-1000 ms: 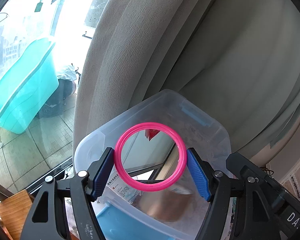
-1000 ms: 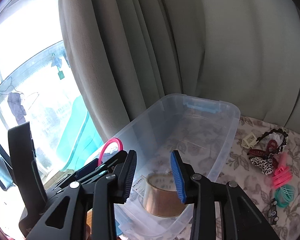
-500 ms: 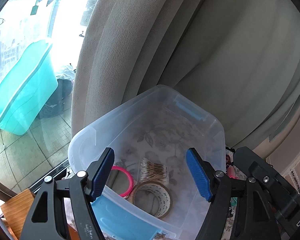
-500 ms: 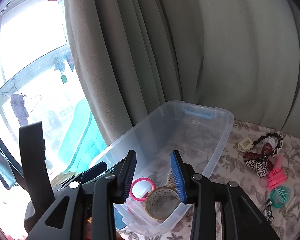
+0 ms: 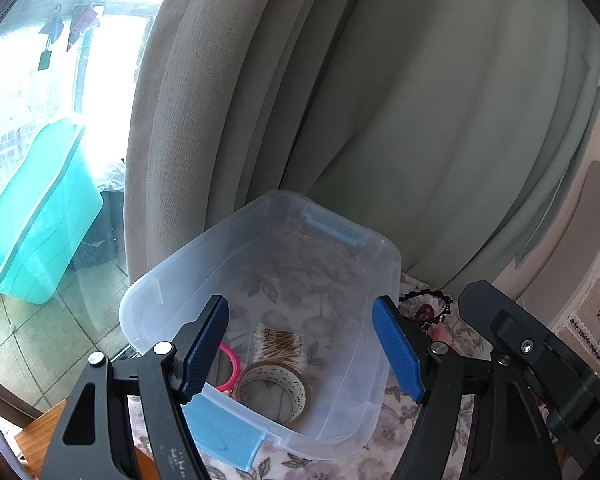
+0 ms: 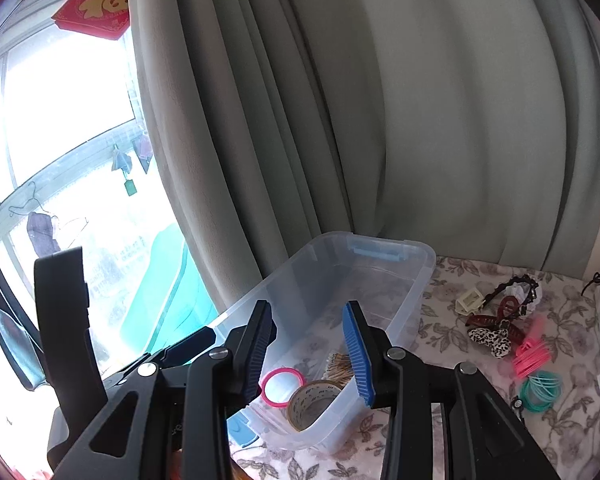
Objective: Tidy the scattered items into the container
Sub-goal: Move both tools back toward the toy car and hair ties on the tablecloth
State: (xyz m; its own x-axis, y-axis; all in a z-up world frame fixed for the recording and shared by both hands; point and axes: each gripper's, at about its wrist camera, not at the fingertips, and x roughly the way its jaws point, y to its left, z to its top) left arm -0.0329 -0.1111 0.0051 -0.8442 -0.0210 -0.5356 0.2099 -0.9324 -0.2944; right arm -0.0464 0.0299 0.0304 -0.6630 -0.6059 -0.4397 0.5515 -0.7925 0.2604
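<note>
Both claws hang empty above the bin [image 5: 380,248]: left claw [image 5: 300,346] wide, right claw [image 6: 306,350] narrower. Below them we see the pink mirror [image 6: 283,385] inside; hair clips [image 6: 496,328] wait right of the right claw.

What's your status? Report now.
Both jaws open, empty. Pink mirror lies in clear bin beside tape roll. Hair clips on tablecloth, nothing blocking.
</note>
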